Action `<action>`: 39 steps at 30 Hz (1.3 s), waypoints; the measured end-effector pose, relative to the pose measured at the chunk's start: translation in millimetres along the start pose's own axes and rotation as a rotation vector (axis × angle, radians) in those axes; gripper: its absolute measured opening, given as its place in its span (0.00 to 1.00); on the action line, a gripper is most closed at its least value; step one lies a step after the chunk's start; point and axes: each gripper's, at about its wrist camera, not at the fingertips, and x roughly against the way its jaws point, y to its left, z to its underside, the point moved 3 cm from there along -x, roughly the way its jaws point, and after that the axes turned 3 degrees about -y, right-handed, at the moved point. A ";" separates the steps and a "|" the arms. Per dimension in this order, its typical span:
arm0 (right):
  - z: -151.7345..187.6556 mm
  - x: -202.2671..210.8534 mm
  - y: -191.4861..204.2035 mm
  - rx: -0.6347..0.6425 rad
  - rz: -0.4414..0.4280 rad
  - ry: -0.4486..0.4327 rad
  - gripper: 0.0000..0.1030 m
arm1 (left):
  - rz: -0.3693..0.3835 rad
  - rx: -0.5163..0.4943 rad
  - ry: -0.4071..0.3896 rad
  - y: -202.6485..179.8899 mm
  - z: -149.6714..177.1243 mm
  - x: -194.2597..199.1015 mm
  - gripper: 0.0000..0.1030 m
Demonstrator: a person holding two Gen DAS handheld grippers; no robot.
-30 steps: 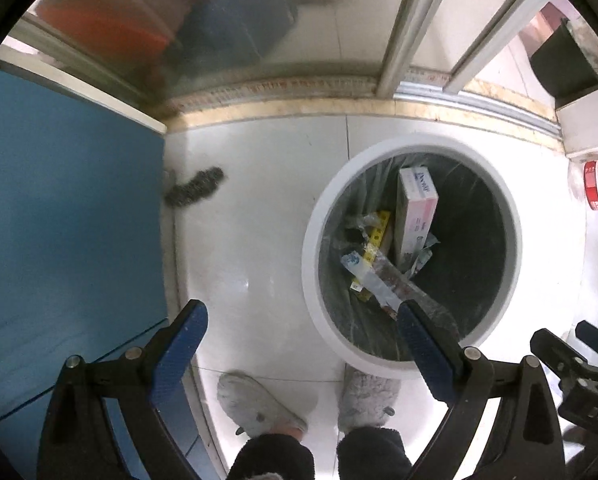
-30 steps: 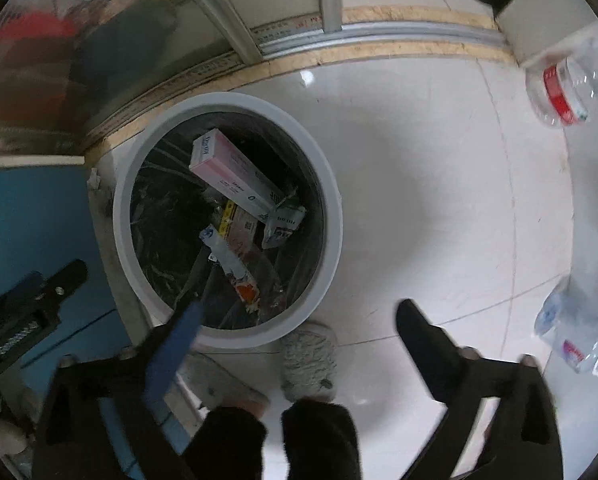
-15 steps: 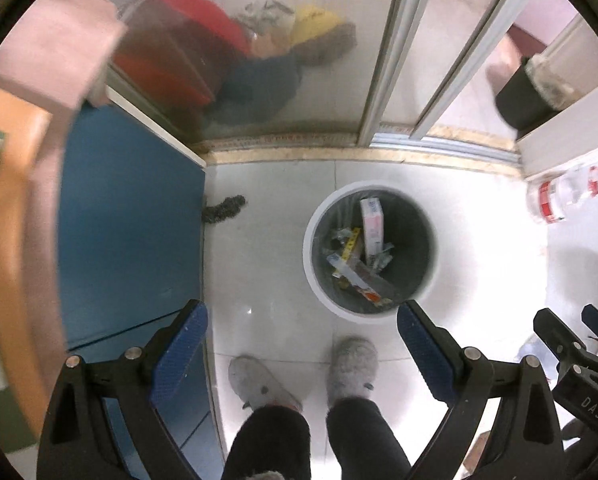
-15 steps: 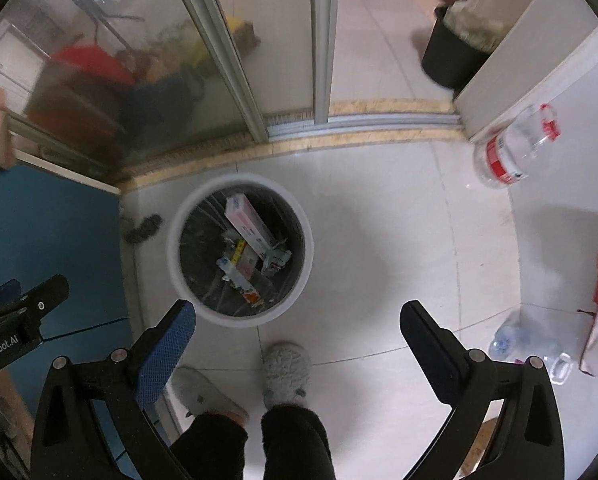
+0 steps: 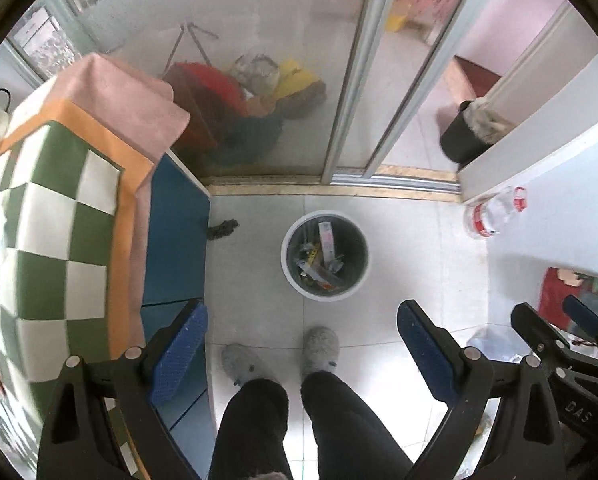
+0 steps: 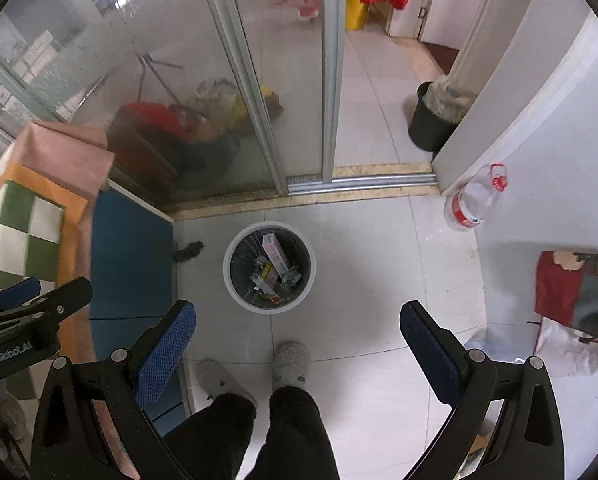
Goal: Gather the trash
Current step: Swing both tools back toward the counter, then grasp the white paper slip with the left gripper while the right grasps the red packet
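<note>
Left edge of frame: checkered cloth [image 5: 55,240] over the tabletop, blue cabinet [image 5: 175,240] beside it. Left gripper [image 5: 301,350] jaws spread wide, nothing in them. Trash bin [image 5: 325,255] sits frame centre, straight ahead betw. both pairs of jaws, pink box [image 5: 326,240] and wrappers inside. Right gripper [image 6: 297,350] also agape, empty. Right side: clear water bottle [image 6: 473,200] lying on the floor by the wall, long axis slanting up-right — right hand nearer, I'd say. Slippers [image 6: 291,364] near the bin, path otherwise free.

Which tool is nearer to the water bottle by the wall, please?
Right. The right tool is on the bottle's side; the left tool is farther, by the blue cabinet.
</note>
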 end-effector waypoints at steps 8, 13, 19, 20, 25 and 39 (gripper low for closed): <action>-5.8 54.8 41.1 0.005 -0.072 0.000 1.00 | -0.048 0.052 -0.119 43.2 -12.1 74.4 0.94; -24.5 73.2 119.5 0.097 -0.170 -0.003 1.00 | -0.123 0.212 -0.223 134.6 -10.1 120.8 0.94; -28.9 71.7 280.2 0.344 -0.309 0.069 1.00 | -0.291 0.537 -0.245 306.5 57.2 161.9 0.94; -23.3 71.0 316.1 0.400 -0.338 0.088 1.00 | -0.324 0.582 -0.231 329.0 70.9 165.7 0.94; 34.6 61.1 466.9 0.645 -0.433 0.196 1.00 | -0.460 0.905 -0.092 460.5 195.5 171.1 0.94; 259.0 3.9 722.7 1.144 -0.323 0.247 0.93 | -0.407 1.396 0.040 577.2 414.0 147.6 0.93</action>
